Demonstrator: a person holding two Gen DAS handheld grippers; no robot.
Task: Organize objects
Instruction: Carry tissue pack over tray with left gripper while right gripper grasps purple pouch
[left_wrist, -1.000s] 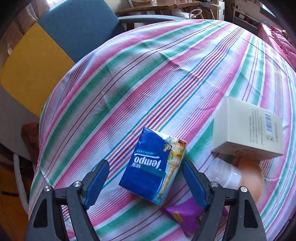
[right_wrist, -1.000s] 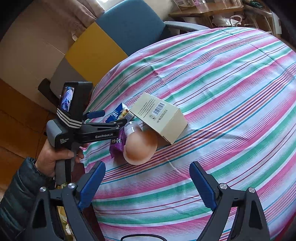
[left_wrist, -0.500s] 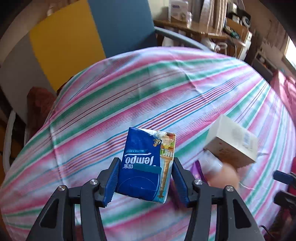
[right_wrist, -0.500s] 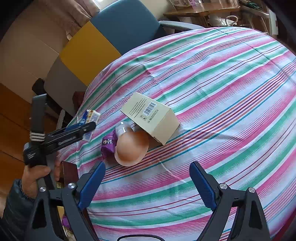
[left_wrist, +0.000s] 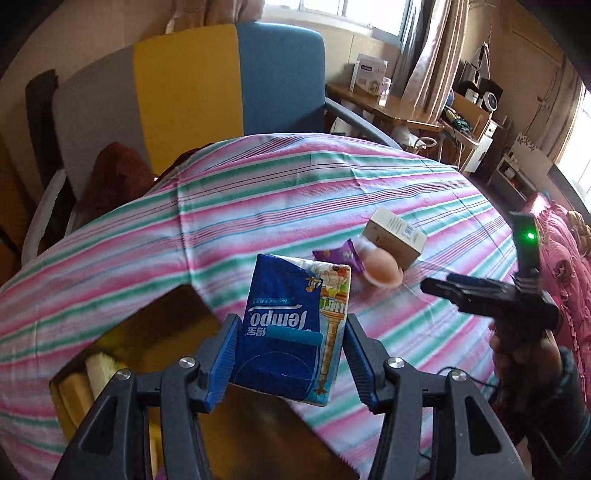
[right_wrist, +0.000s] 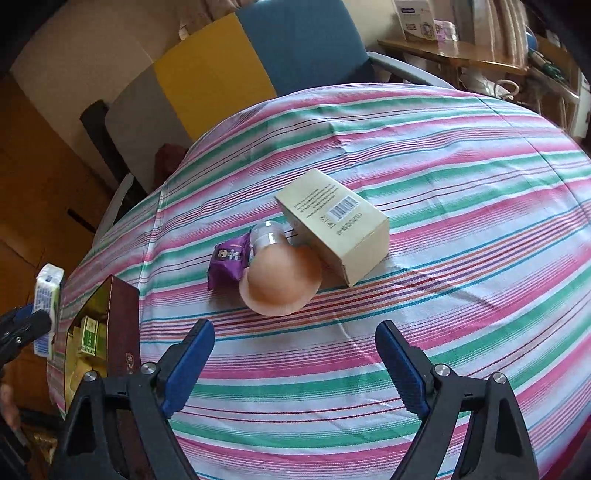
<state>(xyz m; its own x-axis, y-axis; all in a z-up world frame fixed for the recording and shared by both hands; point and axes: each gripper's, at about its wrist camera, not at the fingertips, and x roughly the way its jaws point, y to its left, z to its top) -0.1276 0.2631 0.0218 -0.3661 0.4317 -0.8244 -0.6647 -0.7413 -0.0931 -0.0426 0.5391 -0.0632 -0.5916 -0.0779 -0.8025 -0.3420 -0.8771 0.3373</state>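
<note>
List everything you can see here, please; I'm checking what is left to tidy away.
tissue pack: 1, blue, clamped in left gripper above the storage box
storage box: 1, dark red, open, at table edge, yellow-green packets inside
carton: 1, beige, barcode up, mid-table
peach bottle: 1, clear cap, lying against carton
snack packet: 1, purple, beside bottle
tablecloth: 1, pink-green stripes
chair: 1, blue-yellow-grey, behind table
left gripper: black, blue pads
right gripper: empty, jaws closing
</note>
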